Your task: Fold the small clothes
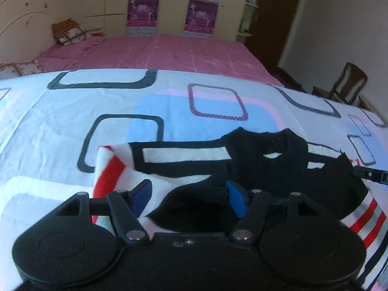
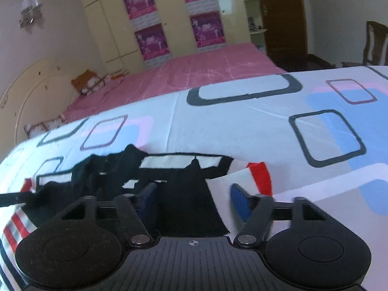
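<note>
Claws hang parted over a small knitted garment on a bed: the left claw [image 1: 189, 198] stands about half open, its blue pads [image 1: 236, 198] apart with black and white cloth lying between and below them, pressing on nothing; the right claw [image 2: 194, 200] is likewise about half open, its own blue pads [image 2: 240, 201] spread either side of a black fold of the same garment, gripping nothing. The small sweater [image 1: 218, 160], black with white panels and red-striped cuffs, lies flat and partly folded on the near part of the bed, directly below and ahead of both claws. It rests on a white sheet [image 1: 60, 121] printed with dark rounded squares and blue and pink patches, which covers the near end of the bed; farther back a pink bedspread [image 1: 181, 53] runs to a cream headboard [image 1: 21, 17] at far left, with patterned pillows [image 1: 70, 32] beside it. Cream wardrobe doors [image 2: 111, 19] carrying magenta posters [image 2: 148, 41] fill the far wall, next to open shelves and a dark wooden door [image 2: 281, 14]. A wooden chair [image 1: 346, 82] stands at far right. Only the right wrist view shows a wall lamp [image 2: 30, 12] above the headboard; only the left wrist view shows the sweater's neck opening [image 1: 272, 155] and the tip of the other claw at the right edge.
</note>
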Tool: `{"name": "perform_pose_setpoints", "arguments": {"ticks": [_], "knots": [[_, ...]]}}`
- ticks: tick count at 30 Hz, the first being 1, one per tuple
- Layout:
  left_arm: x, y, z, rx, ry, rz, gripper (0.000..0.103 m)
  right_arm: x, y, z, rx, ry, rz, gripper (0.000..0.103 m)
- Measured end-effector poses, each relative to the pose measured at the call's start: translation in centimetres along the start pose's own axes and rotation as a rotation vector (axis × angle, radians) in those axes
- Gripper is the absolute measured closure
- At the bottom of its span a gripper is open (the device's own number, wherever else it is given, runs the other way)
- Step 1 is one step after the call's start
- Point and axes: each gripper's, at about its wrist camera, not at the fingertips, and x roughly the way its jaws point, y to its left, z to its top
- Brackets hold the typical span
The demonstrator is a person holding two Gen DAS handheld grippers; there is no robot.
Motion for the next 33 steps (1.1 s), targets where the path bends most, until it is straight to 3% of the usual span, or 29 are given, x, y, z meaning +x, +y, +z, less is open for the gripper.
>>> {"name": "perform_pose_setpoints", "arguments": {"ticks": [4, 7, 9, 10, 13, 16, 17, 18, 19, 20, 21, 28, 33], "knots": [[-1.0, 0.4, -0.1, -0.010, -0.014, -0.091, 0.032, 0.6, -0.1, -0.1, -0.019, 0.018, 0.015, 0.045], [-1.9, 0.9, -0.4, 0.014, -0.023, -0.108, 0.026, 0.9, -0.4, -0.1, -0.010, 0.029, 0.030, 0.045], [-2.0, 1.2, -0.5, 0.012, -0.019, -0.122, 0.026, 1.2, -0.3, -0.1, -0.023, 0.034, 0.034, 0.055], [-2.1, 1.3, -0.6, 0.014, -0.024, -0.124, 0.026, 1.4, -0.2, -0.1, -0.033, 0.040, 0.032, 0.067], [-0.7, 1.0, -0.5, 0.048, 0.005, -0.056, 0.025, 1.8, 0.2, -0.1, -0.061, 0.044, 0.019, 0.069], [1.1, 0.7, -0.4, 0.044, 0.039, -0.017, 0.037, 2.1, 0.4, -0.2, -0.082, 0.051, 0.011, 0.073], [1.5, 0.6, -0.4, 0.045, 0.041, -0.012, 0.048, 2.2, 0.5, -0.2, -0.096, 0.054, 0.001, 0.088], [1.7, 0.3, -0.5, 0.055, 0.033, 0.007, 0.059, 2.2, 0.5, -0.2, -0.109, 0.058, -0.004, 0.097], [1.8, 0.1, -0.5, 0.069, 0.026, 0.022, 0.067, 2.3, 0.5, -0.1, -0.107, 0.063, 0.004, 0.098], [1.9, 0.0, -0.5, 0.066, 0.032, 0.018, 0.091, 2.2, 0.4, -0.2, -0.105, 0.063, 0.007, 0.098], [1.9, 0.1, -0.5, 0.054, 0.035, 0.022, 0.097, 2.2, 0.5, -0.2, -0.107, 0.059, 0.007, 0.098], [-1.3, 0.8, 0.4, -0.025, -0.146, 0.050, 0.098, -0.1, 0.5, 0.9, -0.081, -0.078, -0.001, 0.098], [-0.2, 1.5, 0.9, -0.079, -0.161, 0.117, 0.098, 0.9, 0.3, 2.1, -0.050, -0.101, -0.040, 0.098]]}}
